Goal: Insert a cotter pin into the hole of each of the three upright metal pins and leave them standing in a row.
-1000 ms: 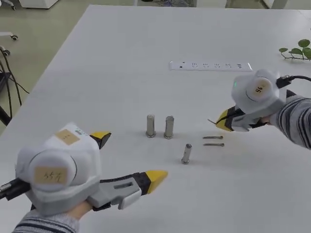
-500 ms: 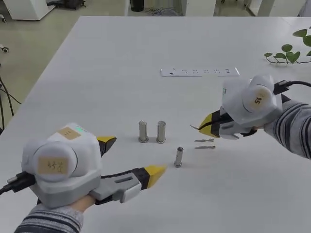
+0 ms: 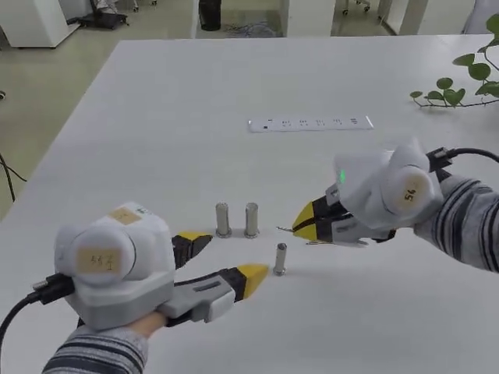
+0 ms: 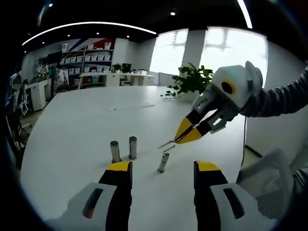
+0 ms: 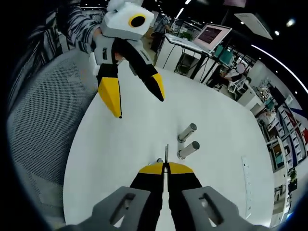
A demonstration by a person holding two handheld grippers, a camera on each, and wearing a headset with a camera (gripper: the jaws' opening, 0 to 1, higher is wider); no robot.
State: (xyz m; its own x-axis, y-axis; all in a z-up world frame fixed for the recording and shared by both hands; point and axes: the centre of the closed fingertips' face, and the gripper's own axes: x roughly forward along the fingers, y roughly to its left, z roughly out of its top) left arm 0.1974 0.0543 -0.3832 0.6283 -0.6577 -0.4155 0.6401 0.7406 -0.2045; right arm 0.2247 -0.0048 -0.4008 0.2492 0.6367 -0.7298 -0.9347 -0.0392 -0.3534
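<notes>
Table (image 3: 156,117) carries the work: left gripper (image 3: 228,255), jaws wide apart, hovers at 8 o'clock of the lone metal pin (image 3: 280,259) — likely ready to steady it — while right gripper (image 3: 300,226), at 2 o'clock, pinches a cotter pin (image 5: 166,154) aimed toward it.

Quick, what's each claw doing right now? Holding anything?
Left gripper: open, empty.
Right gripper: shut on a cotter pin.

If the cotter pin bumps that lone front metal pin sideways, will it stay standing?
Probably not: the lone pin is tall and narrow, standing free on the smooth table, so it likely tips or slides. The open left gripper beside it could brace it. The thin cotter pin may flex.
</notes>
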